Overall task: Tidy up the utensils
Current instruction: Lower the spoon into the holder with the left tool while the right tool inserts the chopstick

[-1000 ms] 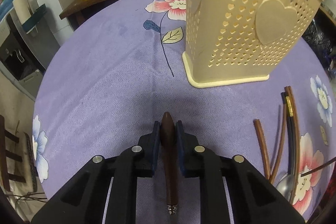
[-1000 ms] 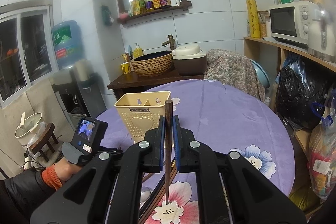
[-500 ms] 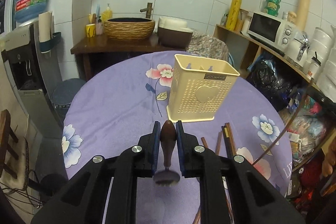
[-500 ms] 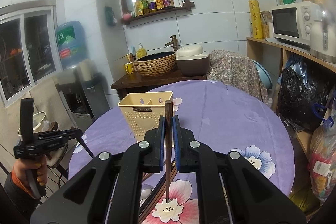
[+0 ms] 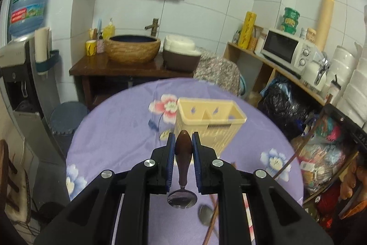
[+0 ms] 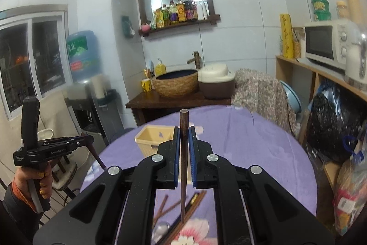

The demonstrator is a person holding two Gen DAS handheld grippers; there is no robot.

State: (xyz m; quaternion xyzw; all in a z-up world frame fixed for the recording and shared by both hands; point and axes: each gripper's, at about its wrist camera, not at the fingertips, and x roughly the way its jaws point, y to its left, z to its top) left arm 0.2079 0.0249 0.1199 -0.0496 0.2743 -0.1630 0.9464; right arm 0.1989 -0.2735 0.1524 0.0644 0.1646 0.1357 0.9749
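My left gripper [image 5: 183, 141] is shut on the brown wooden handle of a spoon [image 5: 183, 160], whose metal bowl hangs below, high above the table. The cream perforated utensil holder [image 5: 209, 121] stands just beyond it on the purple floral tablecloth [image 5: 114, 130]. My right gripper [image 6: 184, 133] is shut on a dark wooden chopstick [image 6: 183, 153] held upright above the table. The holder [image 6: 154, 139] shows to its left. The left gripper [image 6: 52, 148] is also seen at the far left of the right wrist view.
Loose chopsticks [image 6: 174, 206] and another spoon [image 5: 206, 214] lie on the cloth below the grippers. Behind the table stand a wooden counter with a woven basin [image 5: 133, 47], a water dispenser [image 5: 25, 66] and a shelf with a microwave [image 5: 286, 49].
My left gripper has lifted the spoon well above the table and tilted up, so the holder now sits lower and smaller. My right gripper has held its chopstick nearly still.
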